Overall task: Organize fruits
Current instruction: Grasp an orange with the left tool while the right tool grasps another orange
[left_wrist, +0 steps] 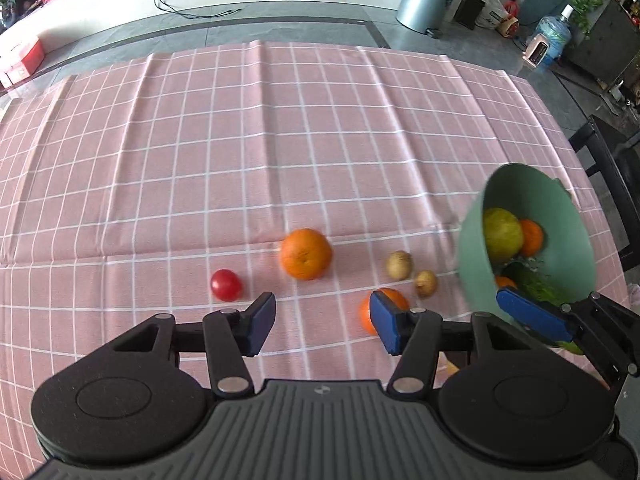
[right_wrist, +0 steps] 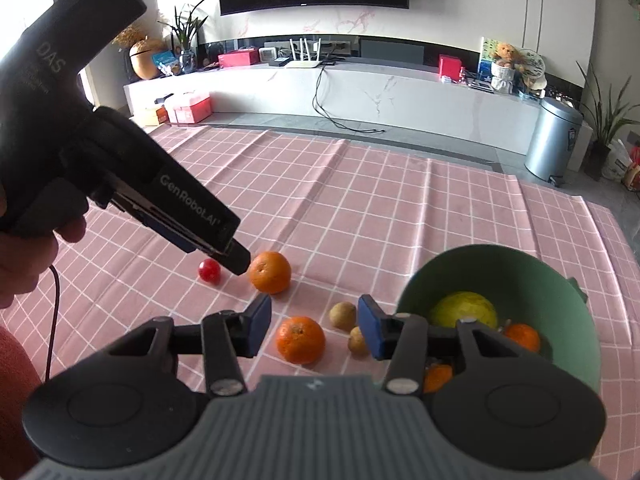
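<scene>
1. Tomato (left_wrist: 226, 285) and big orange (left_wrist: 305, 254) lie loose on the counter (left_wrist: 280, 140), awaiting sorting.
2. Left hand-held gripper (left_wrist: 322, 322) hovers with jaws apart, empty.
3. Right hand-held gripper (right_wrist: 314, 326), jaws apart and empty, frames the small orange (right_wrist: 300, 339) beside the green bowl (right_wrist: 560, 280), likely its next pick.

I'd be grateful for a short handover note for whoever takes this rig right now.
Left gripper: open, empty, low over the cloth.
Right gripper: open, empty, above the small orange.
Green bowl: holds a yellow-green fruit, oranges and something green.
Still on the cloth: large orange, small orange, tomato, two small brown fruits.
Left: bowl those.
</scene>
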`<state>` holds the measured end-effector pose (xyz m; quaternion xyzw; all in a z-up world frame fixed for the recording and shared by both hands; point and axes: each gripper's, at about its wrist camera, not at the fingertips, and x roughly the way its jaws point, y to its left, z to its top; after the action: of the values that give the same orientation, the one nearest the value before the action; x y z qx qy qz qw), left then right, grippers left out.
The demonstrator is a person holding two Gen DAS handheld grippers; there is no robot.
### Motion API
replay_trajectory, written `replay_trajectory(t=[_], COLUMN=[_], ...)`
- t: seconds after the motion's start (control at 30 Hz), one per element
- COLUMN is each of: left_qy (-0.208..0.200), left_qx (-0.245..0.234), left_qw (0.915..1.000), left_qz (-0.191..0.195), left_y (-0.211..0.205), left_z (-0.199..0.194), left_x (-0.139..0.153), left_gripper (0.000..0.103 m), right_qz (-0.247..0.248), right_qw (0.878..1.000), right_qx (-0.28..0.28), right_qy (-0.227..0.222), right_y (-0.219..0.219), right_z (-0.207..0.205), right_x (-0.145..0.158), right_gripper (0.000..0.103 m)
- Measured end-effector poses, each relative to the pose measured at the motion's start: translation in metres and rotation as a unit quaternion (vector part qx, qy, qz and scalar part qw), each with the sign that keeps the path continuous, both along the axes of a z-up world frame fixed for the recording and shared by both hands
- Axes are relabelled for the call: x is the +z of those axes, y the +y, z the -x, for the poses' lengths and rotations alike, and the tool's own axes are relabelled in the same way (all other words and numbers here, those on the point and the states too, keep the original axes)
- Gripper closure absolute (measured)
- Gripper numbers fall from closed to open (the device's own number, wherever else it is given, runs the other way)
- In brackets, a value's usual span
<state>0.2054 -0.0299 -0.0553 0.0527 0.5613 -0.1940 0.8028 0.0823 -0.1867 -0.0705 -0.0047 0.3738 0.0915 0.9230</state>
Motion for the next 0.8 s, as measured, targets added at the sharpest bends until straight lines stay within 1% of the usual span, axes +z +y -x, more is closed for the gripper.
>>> replay_trajectory(t=[0.17,0.3,0.4,0.53,0.67,0.7,0.8], left_qy=[0.005,0.013,0.016,0.009,0.003,0.000,-0.016], left_qx=[-0.017,-0.031,-0.038,-0.053,-0.061,-0.063,-0.065], left_qw=[0.9998,0.9994,0.9991,0.9984,0.9980,0.9979,0.9977], left_qz=[0.007,0.010,0.010,0.017,0.012,0.012,0.010], left_y=[0.007,0.011,0.013,0.008,0.000,-0.002,-0.007], left_z=[-0.003,-0.007,-0.012,-0.018,-0.026,-0.028,-0.032], left_x=[-0.020,-0.035,-0.044,-0.052,-0.061,-0.063,-0.066], left_gripper=[0.040,0.040,0.040,0.040,0.040,0.040,0.040], right_qz=[0.024,0.029,0.030,0.044,0.048,0.049,0.056], right_qw=[1.000,0.999,0.998,0.997,0.995,0.995,0.995], right_qx=[0.008,-0.004,-0.016,-0.026,-0.032,-0.033,-0.030], right_qy=[0.018,0.042,0.055,0.066,0.078,0.078,0.080], right_y=[0.023,0.030,0.032,0.034,0.035,0.035,0.035], right_z=[-0.010,-0.020,-0.027,-0.036,-0.041,-0.042,-0.044], right_x=[-0.023,-0.045,-0.055,-0.065,-0.072,-0.073,-0.075], right_gripper=[0.058,0.059,0.059,0.059,0.059,0.057,0.058])
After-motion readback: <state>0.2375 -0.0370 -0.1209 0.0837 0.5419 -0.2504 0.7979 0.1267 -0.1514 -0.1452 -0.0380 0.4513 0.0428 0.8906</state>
